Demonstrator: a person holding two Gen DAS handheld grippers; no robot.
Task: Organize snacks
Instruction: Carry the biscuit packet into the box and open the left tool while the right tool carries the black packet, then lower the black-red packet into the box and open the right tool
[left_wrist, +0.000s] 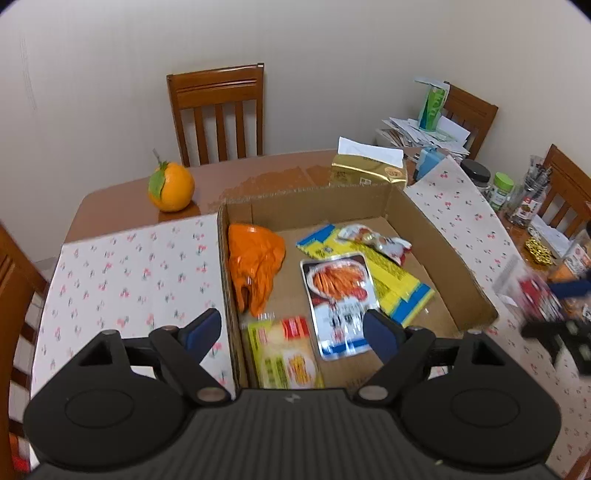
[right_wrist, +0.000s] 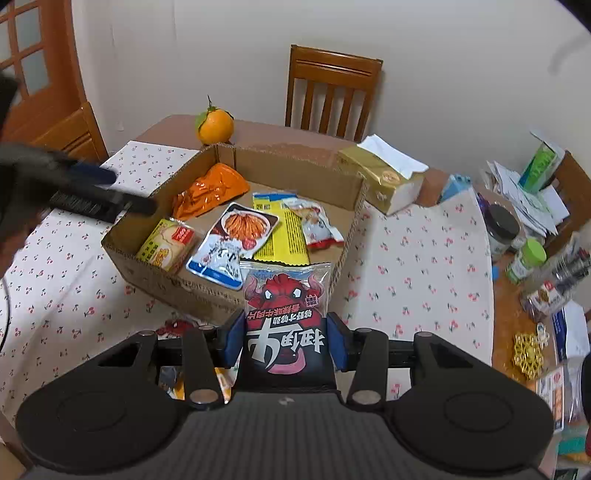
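Red-and-black bull-print snack packet (right_wrist: 286, 317) pinched in my right gripper (right_wrist: 286, 345), brown cardboard box (right_wrist: 177, 286) just above it mid-frame; left gripper (left_wrist: 293, 330) hangs open, empty.

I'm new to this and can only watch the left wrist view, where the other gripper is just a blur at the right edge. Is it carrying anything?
Observer: Yes. The right gripper is shut on a red and black snack packet.
Operator: Is that packet in the box yet?
Observer: No, it is held near the near wall of the cardboard box.
Operator: Anything I can't see under it?
Observer: A similar red packet lies on the tablecloth just outside the box.
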